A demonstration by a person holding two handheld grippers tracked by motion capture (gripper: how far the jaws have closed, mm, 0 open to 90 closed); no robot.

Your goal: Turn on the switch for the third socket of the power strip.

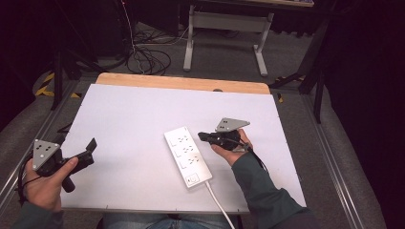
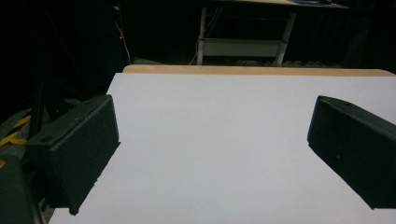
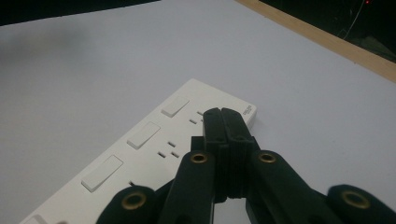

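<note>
Right tongs (image 1: pixel 200 136) are sitting pinched closed, gripping nothing, tips hanging over the white power strip (image 1: pixel 187 155) right beneath them; left tongs (image 1: pixel 90 145) are hanging wide open, off over bare counter (image 1: pixel 133 109).

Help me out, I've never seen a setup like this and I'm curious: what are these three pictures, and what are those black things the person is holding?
A person sits at a table covered by a white sheet and holds a hand tool in each hand. Each tool ends in a black two-jaw claw and carries its own small camera.

The high view looks down from above. It shows the left claw near the table's left edge and the right claw beside a white power strip, the only thing lying on the sheet.

The left gripper view looks along the left claw: its jaws stand wide apart over bare sheet, holding nothing.

The right gripper view looks along the right claw: its jaws are pressed together, tips at the power strip near its sockets and switches. Whether they touch it I cannot tell.
</note>
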